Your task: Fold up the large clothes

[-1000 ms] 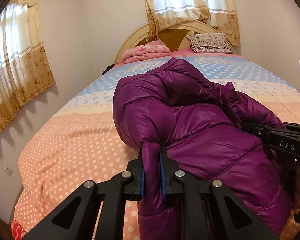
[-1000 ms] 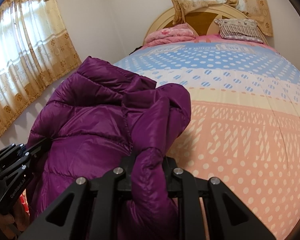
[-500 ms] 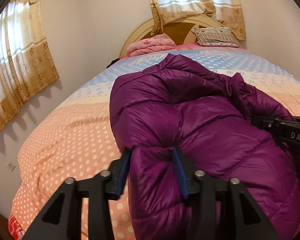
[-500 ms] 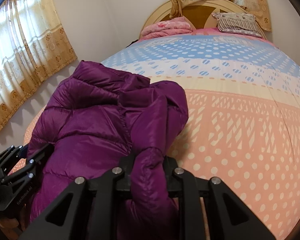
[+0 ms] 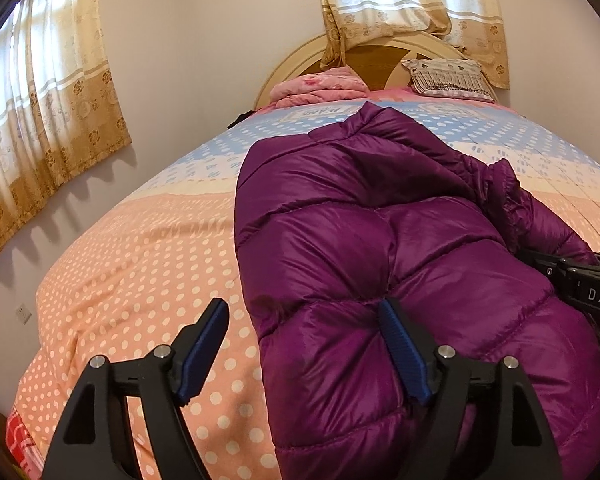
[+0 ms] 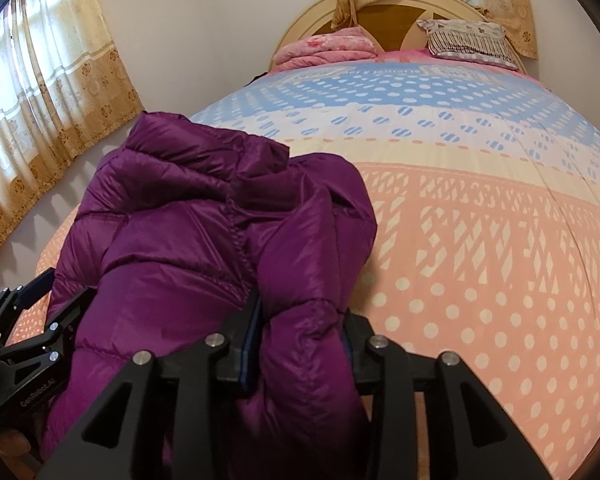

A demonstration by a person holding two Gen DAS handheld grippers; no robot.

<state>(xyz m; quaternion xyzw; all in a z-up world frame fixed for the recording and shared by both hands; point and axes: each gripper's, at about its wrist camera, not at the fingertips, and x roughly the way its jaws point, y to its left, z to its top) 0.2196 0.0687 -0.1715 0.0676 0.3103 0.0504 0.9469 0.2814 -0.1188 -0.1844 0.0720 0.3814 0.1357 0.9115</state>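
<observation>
A purple puffer jacket (image 5: pixel 364 248) lies bunched on the bed near its foot; it also shows in the right wrist view (image 6: pixel 188 248). My left gripper (image 5: pixel 304 344) is open, its blue pads (image 5: pixel 208 344) spread wide over the jacket's left hem edge, holding nothing. My right gripper (image 6: pixel 300 340) is shut on a fold of the jacket's hem. The right gripper's body shows at the right edge of the left wrist view (image 5: pixel 580 280). The left gripper shows at the lower left of the right wrist view (image 6: pixel 24 344).
The bed (image 6: pixel 480 240) has a quilt with pink dotted, cream and blue bands. A folded pink blanket (image 5: pixel 320 88) and a pillow (image 5: pixel 448 76) lie at the headboard. Curtains (image 5: pixel 40 120) hang on the left wall and behind the headboard.
My left gripper has opened and let go of the jacket's hem. The jacket has settled lower onto the bed. My right gripper stays shut on its fold.
</observation>
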